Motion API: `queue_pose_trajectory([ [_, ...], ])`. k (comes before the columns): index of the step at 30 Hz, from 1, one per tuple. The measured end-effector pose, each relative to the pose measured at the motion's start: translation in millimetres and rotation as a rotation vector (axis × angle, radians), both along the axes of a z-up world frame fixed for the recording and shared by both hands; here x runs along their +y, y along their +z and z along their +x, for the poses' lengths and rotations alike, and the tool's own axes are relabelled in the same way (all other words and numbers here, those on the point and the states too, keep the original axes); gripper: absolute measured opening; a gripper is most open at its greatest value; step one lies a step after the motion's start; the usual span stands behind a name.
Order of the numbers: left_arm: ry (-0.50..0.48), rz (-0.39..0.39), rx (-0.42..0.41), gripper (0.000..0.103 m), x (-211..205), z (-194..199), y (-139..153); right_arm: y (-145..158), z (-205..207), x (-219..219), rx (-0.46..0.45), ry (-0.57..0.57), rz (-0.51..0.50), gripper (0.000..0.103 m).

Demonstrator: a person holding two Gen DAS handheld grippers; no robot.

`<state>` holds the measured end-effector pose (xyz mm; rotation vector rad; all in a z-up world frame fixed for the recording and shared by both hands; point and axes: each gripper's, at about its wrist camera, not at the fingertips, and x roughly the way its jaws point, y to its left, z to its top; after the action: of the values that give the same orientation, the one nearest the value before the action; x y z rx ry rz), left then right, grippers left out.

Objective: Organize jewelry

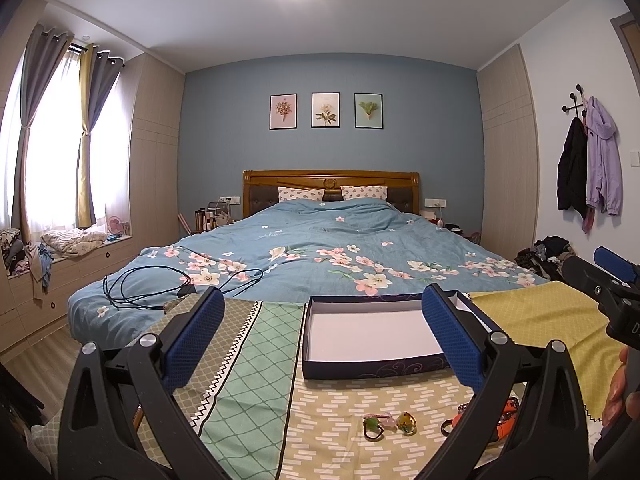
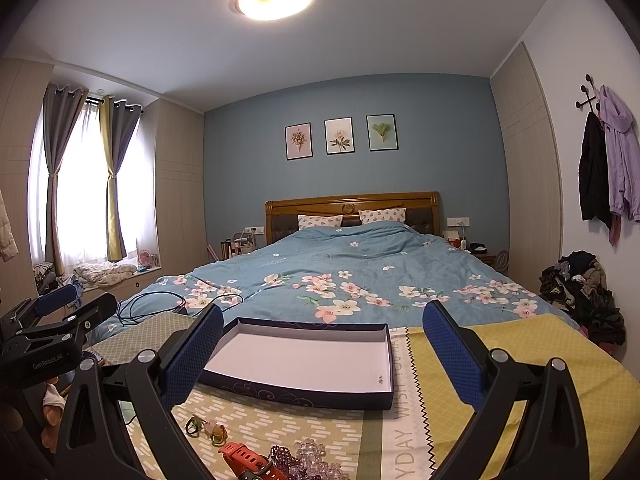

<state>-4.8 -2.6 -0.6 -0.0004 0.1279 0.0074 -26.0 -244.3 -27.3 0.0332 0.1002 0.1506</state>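
Nearest on the patterned cloth [image 2: 304, 428] lies the jewelry: an orange watch [image 2: 244, 458], a dark bead bracelet [image 2: 282, 460] and clear bead bracelet [image 2: 316, 460] touching it, and small hair ties [image 1: 390, 424] just left of these. The left hand-held gripper [image 1: 320, 336] hangs above the cloth with its blue pads wide apart, holding nothing. The right hand-held gripper [image 2: 322, 354] is likewise spread wide and empty, to the right of the left one. Just beyond the jewelry sits a shallow box [image 2: 304, 360], white inside, nothing in it. Farther off is a bed [image 1: 320, 248] with a floral blue quilt and a black cable [image 1: 152, 284] at its near left.
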Motion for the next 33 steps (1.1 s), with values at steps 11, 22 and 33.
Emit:
queue_pose_trajectory([
  [11,0.0,0.001,0.001,0.097,-0.5,0.3,0.1,0.1,-0.3,-2.2,0.0,-0.001,0.001,0.097],
  [22,-0.004,0.003,0.006,0.097,-1.0,0.3,-1.6,1.0,-0.8,-2.4,0.006,0.002,-0.001,0.097],
  [33,-0.014,0.005,0.018,0.097,0.8,0.7,-1.2,1.6,-1.8,-2.3,0.012,0.004,0.0,0.097],
])
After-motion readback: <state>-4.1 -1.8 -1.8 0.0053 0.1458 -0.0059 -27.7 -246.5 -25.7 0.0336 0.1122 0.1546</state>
